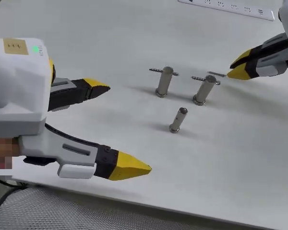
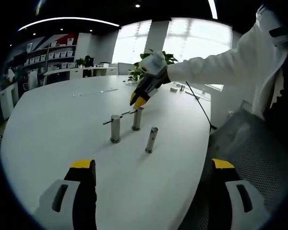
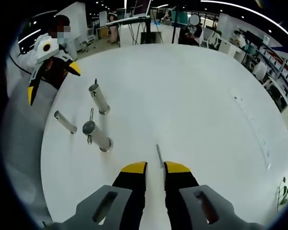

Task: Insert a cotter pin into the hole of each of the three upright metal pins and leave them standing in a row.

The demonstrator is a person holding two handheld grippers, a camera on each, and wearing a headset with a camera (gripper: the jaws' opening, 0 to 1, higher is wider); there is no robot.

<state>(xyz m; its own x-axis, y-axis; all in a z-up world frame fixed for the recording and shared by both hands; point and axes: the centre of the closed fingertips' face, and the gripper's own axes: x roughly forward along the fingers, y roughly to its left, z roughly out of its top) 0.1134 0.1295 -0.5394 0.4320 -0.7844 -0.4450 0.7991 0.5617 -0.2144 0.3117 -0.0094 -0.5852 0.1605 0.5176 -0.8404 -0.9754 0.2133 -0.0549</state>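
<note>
The right gripper (image 1: 237,67) is hovering at the far right of the white table (image 1: 134,28), its yellow-tipped jaws pressed onto the held cotter pin (image 1: 216,74), which is sticking out from between the tips. In the right gripper view, that thin pin (image 3: 159,155) is pointing forward out of the narrow gap between the jaws. The pin's free end is lying just beside the head of the far-right metal pin (image 1: 205,89); whether the two are touching is not clear. That upright is already carrying the right cotter pin (image 1: 199,78) crosswise near its top, and the far-left metal pin (image 1: 164,81) next to it is carrying the left cotter pin (image 1: 156,71) the same way. The bare metal pin (image 1: 178,120) is standing upright nearer the person, in front of the gap between the other two, so the far-right metal pin is standing between it and the right gripper. The left gripper (image 1: 116,127) is hanging over the near edge of the table, well apart from all three uprights, its jaws spread wide and holding nothing. A white power strip (image 1: 230,7) is lying along the far edge, and a grey mesh chair (image 1: 62,208) is showing below the near edge. In the left gripper view, a white sleeve (image 2: 216,60) is reaching in behind the right gripper.
</note>
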